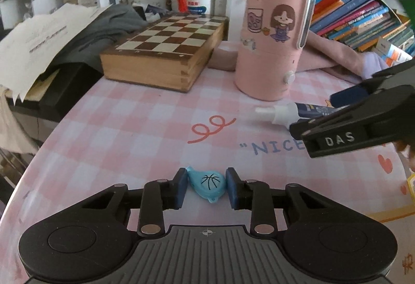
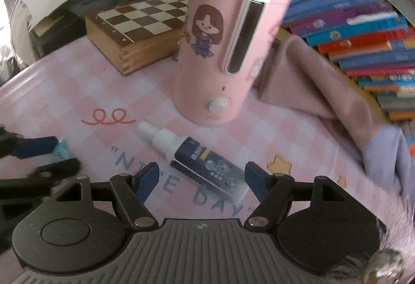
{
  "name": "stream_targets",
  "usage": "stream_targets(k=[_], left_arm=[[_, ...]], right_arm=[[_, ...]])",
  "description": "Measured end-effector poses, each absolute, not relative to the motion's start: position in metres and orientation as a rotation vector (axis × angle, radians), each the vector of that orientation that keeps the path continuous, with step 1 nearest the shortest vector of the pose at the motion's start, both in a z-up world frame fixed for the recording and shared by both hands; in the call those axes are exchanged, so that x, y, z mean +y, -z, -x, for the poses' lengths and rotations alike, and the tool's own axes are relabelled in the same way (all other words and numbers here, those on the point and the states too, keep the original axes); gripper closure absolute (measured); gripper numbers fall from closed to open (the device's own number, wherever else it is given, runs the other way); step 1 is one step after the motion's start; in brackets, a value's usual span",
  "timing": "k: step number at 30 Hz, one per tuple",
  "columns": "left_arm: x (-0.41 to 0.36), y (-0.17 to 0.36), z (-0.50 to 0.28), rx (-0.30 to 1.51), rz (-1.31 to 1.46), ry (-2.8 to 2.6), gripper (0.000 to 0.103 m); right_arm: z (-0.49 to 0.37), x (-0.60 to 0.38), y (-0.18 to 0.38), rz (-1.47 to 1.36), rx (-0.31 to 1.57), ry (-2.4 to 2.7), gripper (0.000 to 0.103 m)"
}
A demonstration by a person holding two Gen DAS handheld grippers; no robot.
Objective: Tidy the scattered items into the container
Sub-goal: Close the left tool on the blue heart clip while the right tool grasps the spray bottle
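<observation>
A light blue teardrop charm with a basketball drawing [image 1: 207, 184] lies on the pink checked table mat [image 1: 135, 128]. My left gripper [image 1: 206, 185] is closed on it, both blue pads touching its sides. It also shows in the right wrist view [image 2: 61, 151]. A small spray bottle with a white nozzle and dark blue label [image 2: 197, 162] lies on the mat in front of the tall pink cylindrical container [image 2: 223, 50]. My right gripper [image 2: 201, 180] is open, its fingers on either side of the bottle's lower end. The bottle [image 1: 293, 112] and right gripper [image 1: 345, 112] show at right in the left wrist view.
A wooden chessboard box [image 1: 166, 53] sits at the back left, papers and grey cloth [image 1: 64, 35] beyond it. A pink cloth [image 2: 311, 81] and stacked books [image 2: 363, 37] lie at the right. Shelves with pens stand behind.
</observation>
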State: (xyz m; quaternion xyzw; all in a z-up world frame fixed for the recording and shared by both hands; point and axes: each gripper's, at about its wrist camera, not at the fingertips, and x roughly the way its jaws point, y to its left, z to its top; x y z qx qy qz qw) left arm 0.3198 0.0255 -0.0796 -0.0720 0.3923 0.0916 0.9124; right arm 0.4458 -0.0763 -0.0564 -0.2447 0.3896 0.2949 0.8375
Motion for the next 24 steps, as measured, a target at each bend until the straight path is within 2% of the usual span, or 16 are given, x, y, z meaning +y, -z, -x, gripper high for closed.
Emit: stream_targets(k=[5, 7, 9, 14, 24], left_arm=[[0.032, 0.072, -0.309, 0.797, 0.187, -0.167, 0.073], [0.033, 0.068, -0.305, 0.791, 0.190, -0.157, 0.073], [0.034, 0.064, -0.302, 0.783, 0.191, -0.146, 0.073], [0.034, 0.055, -0.297, 0.758, 0.183, -0.130, 0.073], [0.032, 0.041, -0.291, 0.745, 0.173, -0.103, 0.073]], right_arm=[[-0.464, -0.067, 0.069, 0.542, 0.863, -0.639, 0.033], [-0.471, -0.069, 0.070, 0.497, 0.883, -0.648, 0.042], [-0.475, -0.072, 0.068, 0.440, 0.935, -0.643, 0.059], [-0.466, -0.084, 0.064, 0.305, 1.040, -0.652, 0.072], [-0.445, -0.078, 0.065, 0.346, 0.986, -0.640, 0.071]])
